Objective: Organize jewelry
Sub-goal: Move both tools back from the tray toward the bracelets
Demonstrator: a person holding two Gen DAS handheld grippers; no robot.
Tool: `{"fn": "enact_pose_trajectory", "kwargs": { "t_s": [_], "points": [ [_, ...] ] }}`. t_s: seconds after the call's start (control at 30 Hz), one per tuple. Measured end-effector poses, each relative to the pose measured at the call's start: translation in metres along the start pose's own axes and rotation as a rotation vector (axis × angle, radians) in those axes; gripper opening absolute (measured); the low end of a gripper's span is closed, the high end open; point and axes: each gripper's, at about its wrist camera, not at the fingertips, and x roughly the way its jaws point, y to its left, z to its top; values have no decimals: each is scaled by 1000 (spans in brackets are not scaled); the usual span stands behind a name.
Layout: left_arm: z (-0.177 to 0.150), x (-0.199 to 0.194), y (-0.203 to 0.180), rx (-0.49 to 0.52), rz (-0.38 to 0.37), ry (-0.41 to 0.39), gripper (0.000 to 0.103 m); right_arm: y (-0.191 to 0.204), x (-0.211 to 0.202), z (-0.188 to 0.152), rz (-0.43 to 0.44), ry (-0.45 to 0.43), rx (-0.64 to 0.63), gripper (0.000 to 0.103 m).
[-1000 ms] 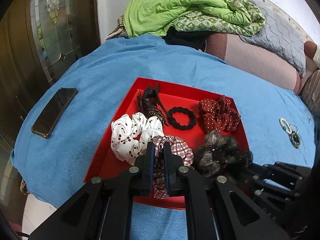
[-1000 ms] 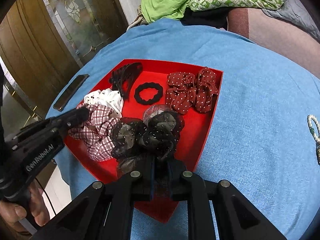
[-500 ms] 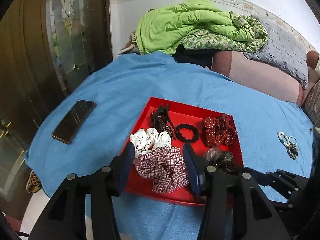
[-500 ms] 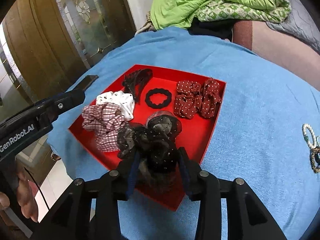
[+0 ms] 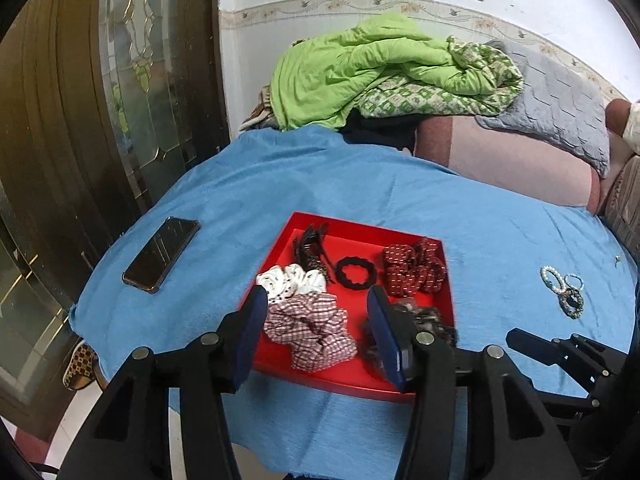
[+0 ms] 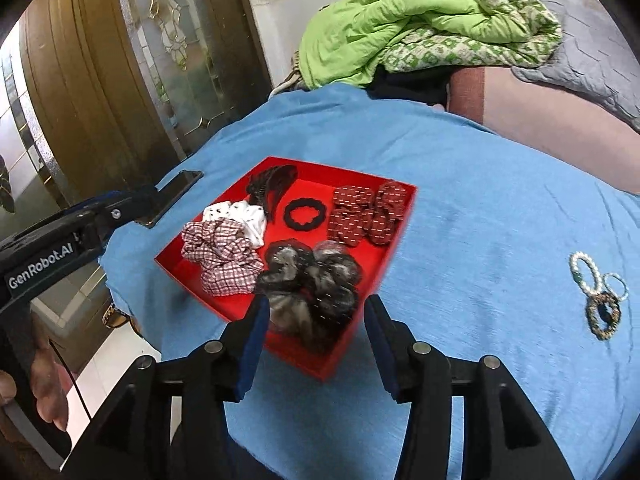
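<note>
A red tray on the blue cloth holds a plaid scrunchie, a white dotted one, a dark red dotted one, a black hair tie, a black claw clip and a dark sheer scrunchie. My left gripper hangs above the tray's near edge, its jaws opening and clear of the plaid scrunchie, which lies in the tray. My right gripper hovers over the near corner, jaws opening, pads off the sheer scrunchie. Beaded bracelets lie on the cloth to the right.
A dark phone lies on the cloth left of the tray. Green and patterned bedding is piled at the back on a pink surface. A glass-panelled wooden door stands to the left. A person's hand holds the left gripper.
Both grippers opened, letting go of the plaid scrunchie and the dark sheer scrunchie, which now lie in the tray. Both pulled back and rose, so the tray looks smaller and farther.
</note>
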Motion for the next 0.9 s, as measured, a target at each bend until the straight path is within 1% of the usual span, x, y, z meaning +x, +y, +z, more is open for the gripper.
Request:
{"fn": "enact_pose_trajectory", "kwargs": {
  "t_s": [0.1,0.13,0.33,0.4,0.43,0.47,0.5,0.53,0.57,0.7,0.83,0.87,0.9],
  "points": [
    [0,-9,-14,22,-5,-12,53,-18,-15,-9,-26,-12,26,54],
    [0,-11,-18,28,-8,-15,53,-18,-15,-9,-26,-12,26,55],
    [-1,-18,-53,67,-50,-12,55,-59,-42,-27,-86,-21,90,56],
    [-3,-20,-68,85,-71,-6,55,-75,-51,-32,-107,-21,115,56],
    [-4,-20,-78,99,-84,-1,55,-92,-59,-38,-130,-18,143,56],
    [-5,-20,-86,110,-93,3,55,-92,-59,-38,-130,-18,143,56],
    [-6,-20,-96,124,-104,8,55,-101,-63,-41,-142,-16,154,56],
    [-7,-19,-105,138,-116,13,55,-121,-71,-48,-174,-16,183,56],
    [-8,-19,-114,152,-127,18,55,-121,-71,-48,-174,-16,183,56],
    [-9,-18,-147,207,-164,27,55,-158,-85,-60,-222,-20,246,56],
    [-10,-10,-183,250,-204,47,55,-190,-98,-70,-277,-33,281,56],
    [-11,-8,-191,259,-212,52,55,-206,-104,-75,-300,-40,299,56],
    [-11,-5,-200,269,-219,57,55,-206,-104,-75,-300,-40,299,56]
  ]
}}
